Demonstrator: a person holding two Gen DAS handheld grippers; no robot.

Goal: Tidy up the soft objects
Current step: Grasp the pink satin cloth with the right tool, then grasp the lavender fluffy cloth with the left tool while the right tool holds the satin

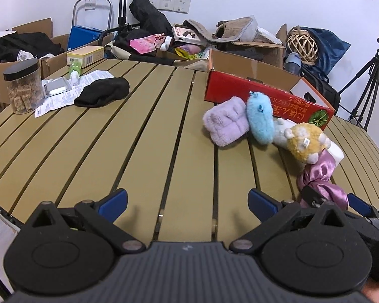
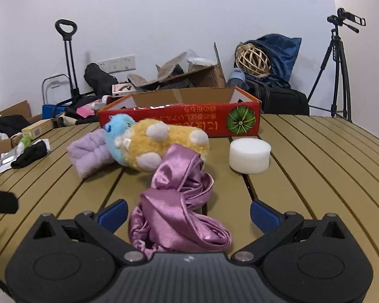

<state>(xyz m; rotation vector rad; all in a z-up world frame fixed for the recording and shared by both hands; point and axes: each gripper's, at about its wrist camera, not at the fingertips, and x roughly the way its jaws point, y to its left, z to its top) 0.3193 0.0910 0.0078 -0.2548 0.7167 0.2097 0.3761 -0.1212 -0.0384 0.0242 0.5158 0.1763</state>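
Two grippers, left gripper [image 1: 187, 203] wide open over bare table [image 1: 139, 131], right gripper [image 2: 188, 213] wide open around purple satin cloth [image 2: 179, 212], not squeezing yet; next, probably: close gently, lift, drop into red box [image 2: 179, 121].

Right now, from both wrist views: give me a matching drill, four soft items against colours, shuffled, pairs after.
Things:
1. satin cloth
2. foam puck
3. knit hat
4. oval fuzzy plush

Colours:
A. black
B. light blue
C. purple
D. white

Pairs: 1-C, 2-D, 3-A, 4-B

The right gripper is open with the satin cloth between its fingers; the left gripper is open over bare table.
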